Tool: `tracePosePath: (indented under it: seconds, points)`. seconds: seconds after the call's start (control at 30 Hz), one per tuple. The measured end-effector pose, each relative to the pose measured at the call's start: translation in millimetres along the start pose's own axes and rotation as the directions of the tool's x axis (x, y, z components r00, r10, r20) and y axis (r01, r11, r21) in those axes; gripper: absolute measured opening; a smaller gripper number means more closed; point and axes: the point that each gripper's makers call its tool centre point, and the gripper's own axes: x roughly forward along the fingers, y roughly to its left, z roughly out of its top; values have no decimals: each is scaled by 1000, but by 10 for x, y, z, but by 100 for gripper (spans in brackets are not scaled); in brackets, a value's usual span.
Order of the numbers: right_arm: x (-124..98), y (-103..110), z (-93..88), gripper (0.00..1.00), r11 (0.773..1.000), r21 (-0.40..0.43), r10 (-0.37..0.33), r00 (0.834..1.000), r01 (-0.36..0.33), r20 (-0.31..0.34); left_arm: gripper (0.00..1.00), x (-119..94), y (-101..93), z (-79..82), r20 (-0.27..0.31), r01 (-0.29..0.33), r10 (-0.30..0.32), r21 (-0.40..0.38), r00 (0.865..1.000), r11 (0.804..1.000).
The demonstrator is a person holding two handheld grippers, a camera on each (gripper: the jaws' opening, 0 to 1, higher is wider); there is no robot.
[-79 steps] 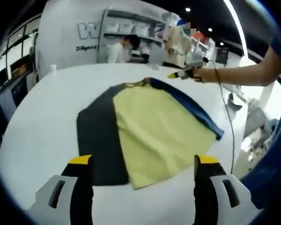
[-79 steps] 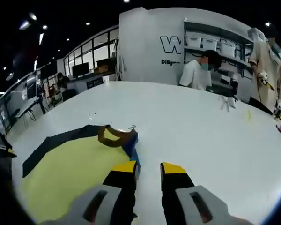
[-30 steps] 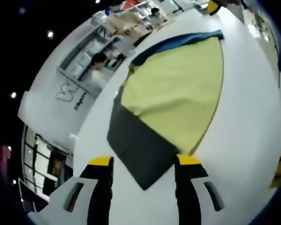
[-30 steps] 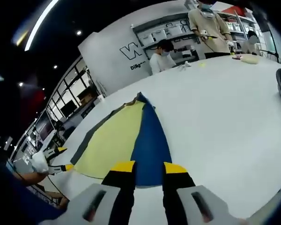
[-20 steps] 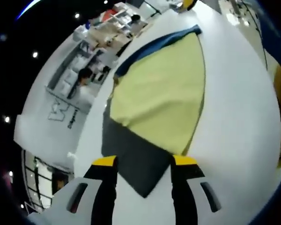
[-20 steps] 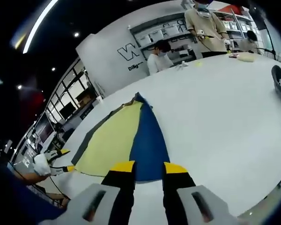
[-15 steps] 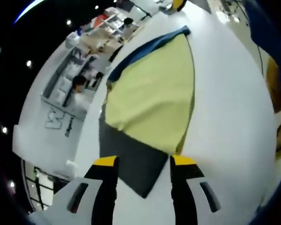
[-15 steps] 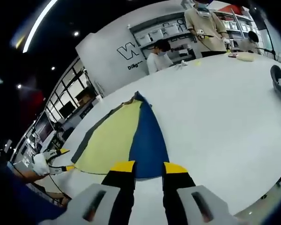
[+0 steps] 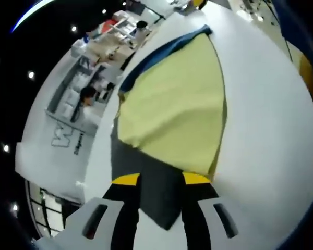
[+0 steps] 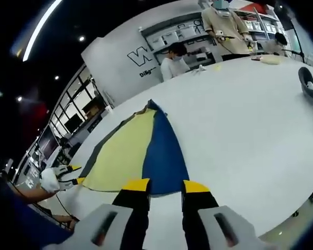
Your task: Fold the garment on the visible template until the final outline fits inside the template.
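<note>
**Garment: both hem corners being taken for the next fold**

The garment (image 9: 172, 114) is lying flat on the white table (image 9: 266, 130), its yellow middle panel flanked by a dark grey side (image 9: 146, 177) and a blue side (image 10: 160, 156). We are seeing no separate template outline, so we are judging fit by the cloth's own edges.

We are bringing the left gripper (image 9: 155, 179) down over the grey corner, jaws parted with the cloth edge running between the yellow tips; whether they are already pinching it we cannot tell. We are lining the right gripper (image 10: 160, 185) up on the blue hem, jaws apart and the hem just beyond the tips, apparently not yet held.

To do this well, we are aiming to:
- catch only the hem layers, not push them along the table;
- close both sides at matching points so the fold line is running straight;
- lift evenly, keeping the yellow panel from wrinkling or dragging.

Uneven grips are the likely cause of a skewed fold.
</note>
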Motion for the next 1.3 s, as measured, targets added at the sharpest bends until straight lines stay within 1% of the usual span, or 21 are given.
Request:
tracePosePath:
  seconds: [0.1, 0.27, 0.3, 0.33, 0.43, 0.47, 0.5, 0.53, 0.57, 0.6, 0.63, 0.67, 0.77, 0.83, 0.9, 0.93, 0.97, 1.0, 1.03, 1.2, 1.3]
  points:
    - [30, 25, -4, 18, 1000, -6, 8, 1000, -8, -8, 5, 7, -31, -66, -20, 24, -25, -40, 1000, 999]
    - [107, 39, -39, 26, 999, -27, 35, 999, -36, -33, 4, -45, 35, -85, -19, 3, -6, -116, 1000, 993]
    - [156, 0, -63, 27, 998, -58, 28, 998, -31, -50, 4, -56, 38, -97, -21, 3, -7, -168, 1000, 986]
    - [166, -10, -68, 26, 997, -65, 26, 998, -29, -54, 4, -60, 44, -99, -21, 2, -6, -182, 1000, 983]
    - [263, -103, -85, 27, 997, -78, 12, 997, -17, -70, 4, -107, 138, -101, -15, -14, 9, -310, 1000, 951]
    - [286, -119, -88, 28, 996, -85, 8, 997, -14, -74, 4, -113, 154, -101, -14, -16, 12, -328, 1000, 945]
    - [314, -141, -105, 29, 993, -115, -2, 996, -8, -91, 4, -133, 213, -111, -9, -20, 18, -405, 1000, 914]
    - [360, -182, -141, 30, 983, -183, -5, 993, -16, -117, 4, -144, 249, -123, -10, -23, 21, -437, 1000, 899]
    - [396, -195, -169, 32, 961, -273, -12, 990, -28, -143, 4, -149, 302, -152, -10, -28, 27, -476, 1000, 879]
    - [397, -179, -177, 33, 950, -310, -18, 988, -30, -151, 4, -154, 327, -161, -11, -33, 32, -489, 999, 871]
    - [397, -135, -214, 33, 919, -393, -36, 983, -37, -177, 4, -183, 399, -181, -20, -53, 49, -505, 999, 861]
    - [409, -114, -245, 33, 920, -388, -26, 982, -50, -188, 4, -195, 429, -193, -24, -55, 49, -505, 999, 862]
    - [441, -71, -265, 33, 959, -278, 7, 982, -60, -188, 4, -230, 518, -248, -30, -70, 63, -530, 998, 845]
    - [459, -50, -256, 32, 978, -200, 29, 983, -66, -183, 4, -238, 574, -300, -39, -84, 75, -542, 996, 836]
    - [449, -66, -299, 34, 989, -136, 21, 977, -51, -214, 4, -255, 612, -332, -42, -97, 88, -562, 995, 822]
    - [484, -122, -257, 36, 992, -116, 30, 978, -55, -206, 4, -263, 627, -346, -43, -100, 92, -575, 995, 812]
    - [491, -146, -265, 35, 994, -95, 31, 977, -52, -211, 4, -278, 638, -356, -47, -106, 97, -586, 994, 803]
    - [490, -148, -206, 32, 997, -67, 33, 982, -47, -186, 4, -283, 644, -359, -47, -107, 99, -590, 994, 800]
    - [468, -160, -198, 31, 998, -43, 31, 981, -40, -189, 4, -277, 666, -376, -46, -110, 103, -608, 994, 787]
    - [428, -144, -167, 29, 991, 124, 72, 984, -53, -161, 4, -287, 695, -436, -56, -123, 113, -630, 992, 767]
    - [407, -113, -184, 25, 976, 207, 97, 985, -67, -142, 4, -334, 766, -438, -55, -131, 129, -684, 990, 717]
